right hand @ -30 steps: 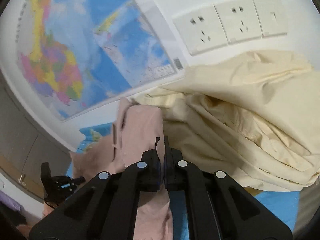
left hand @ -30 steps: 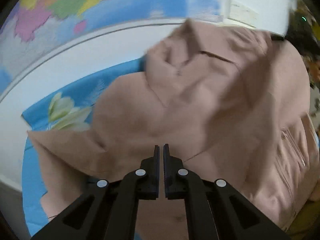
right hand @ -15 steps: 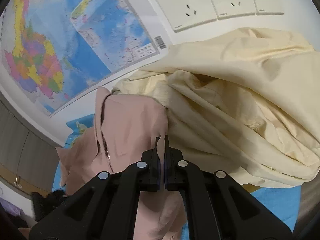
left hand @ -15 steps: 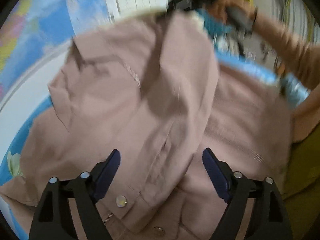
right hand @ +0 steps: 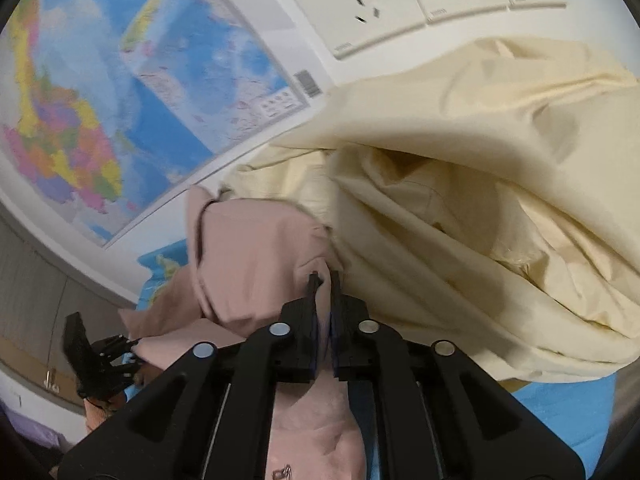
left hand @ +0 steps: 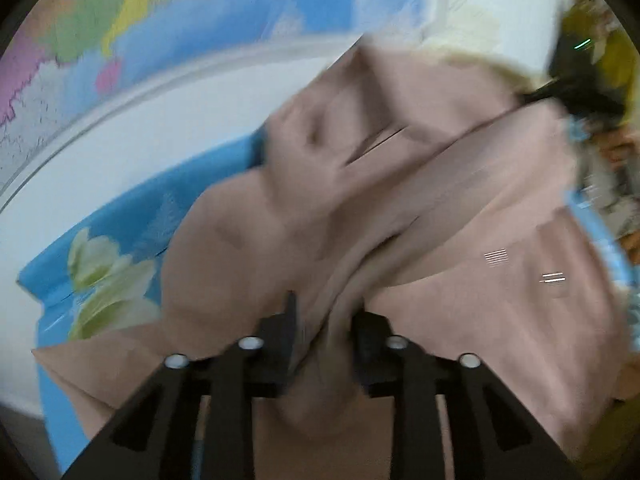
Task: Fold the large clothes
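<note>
The pink jacket (left hand: 420, 208) lies rumpled on the blue sheet (left hand: 132, 220). Left gripper (left hand: 326, 320) closing around a fold — blurred, seemingly not yet pinching; right gripper (right hand: 324, 280) opening, cloth between. Grab one clean edge.

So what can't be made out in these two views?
- Left wrist: motion blur smears the pink jacket; whether the closing left gripper pinches its fold is unclear.
- Left wrist: right gripper is a dark blur.
- Right wrist: cream cloth hides the jacket's far edge.
</note>
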Demonstrator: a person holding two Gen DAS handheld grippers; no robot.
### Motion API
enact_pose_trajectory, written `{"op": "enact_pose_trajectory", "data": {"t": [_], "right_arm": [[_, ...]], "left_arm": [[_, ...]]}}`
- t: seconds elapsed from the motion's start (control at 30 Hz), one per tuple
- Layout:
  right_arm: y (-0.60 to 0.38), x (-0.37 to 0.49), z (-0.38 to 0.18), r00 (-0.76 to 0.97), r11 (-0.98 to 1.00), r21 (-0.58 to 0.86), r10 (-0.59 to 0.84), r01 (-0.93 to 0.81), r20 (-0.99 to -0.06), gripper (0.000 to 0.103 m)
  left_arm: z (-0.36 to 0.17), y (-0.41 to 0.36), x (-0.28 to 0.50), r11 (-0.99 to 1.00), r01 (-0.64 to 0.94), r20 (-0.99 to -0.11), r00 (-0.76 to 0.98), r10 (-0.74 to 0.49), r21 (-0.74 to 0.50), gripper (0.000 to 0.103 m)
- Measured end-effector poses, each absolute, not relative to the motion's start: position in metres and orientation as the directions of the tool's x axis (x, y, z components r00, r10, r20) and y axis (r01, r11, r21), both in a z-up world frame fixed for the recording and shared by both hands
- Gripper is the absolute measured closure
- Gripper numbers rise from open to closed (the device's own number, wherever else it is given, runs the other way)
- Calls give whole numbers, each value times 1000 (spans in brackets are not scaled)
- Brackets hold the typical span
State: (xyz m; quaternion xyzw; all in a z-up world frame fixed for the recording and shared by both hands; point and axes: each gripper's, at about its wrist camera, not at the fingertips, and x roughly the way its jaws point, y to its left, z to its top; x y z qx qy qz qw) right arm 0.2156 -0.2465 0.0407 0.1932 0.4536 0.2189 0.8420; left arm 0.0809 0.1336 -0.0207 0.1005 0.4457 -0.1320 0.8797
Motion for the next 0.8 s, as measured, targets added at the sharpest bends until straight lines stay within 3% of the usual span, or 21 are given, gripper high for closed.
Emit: {"op": "enact_pose_trajectory", "data": {"t": [0.1,0.13,0.17,0.27,0.33,0.4,0.5,0.57,0.67,0.77,0.8], "right_arm": [[-252,212,43,524,829,532,535,-174,-662,66],[-253,205,50,548,837,513,524,-191,-652,51],[-254,198,56,573,847,490,510,-205,-642,46],[-249,170,76,630,869,402,488,-288,-604,45],[-234,149,88,648,868,323,496,-377,-578,45],[-204,130,91,629,844,238,522,-482,-576,45],[-153,116,78,556,775,146,558,-616,-616,45],[-119,114,61,498,721,105,568,-685,-655,47],[-78,117,33,416,671,101,563,-735,-714,46],[-52,118,16,389,641,77,552,-764,-738,44],[-43,119,9,397,629,34,530,-777,-749,44]], "left_arm": [[-51,133,97,946,285,-850,526,-20,154,59],[-54,134,102,947,290,-859,511,-32,137,54],[-54,137,102,952,288,-860,507,-57,106,49],[-44,149,98,958,287,-832,535,-148,14,28],[-39,154,96,958,288,-814,558,-162,6,28],[-38,162,100,961,275,-822,542,-174,-23,47],[-41,167,114,967,249,-843,508,-179,-55,59],[-41,168,117,969,243,-841,515,-167,-44,60],[-34,164,113,965,260,-826,540,-159,-15,30],[-34,157,103,954,299,-821,552,-142,36,33],[-36,157,101,950,309,-827,544,-141,41,51]]}}
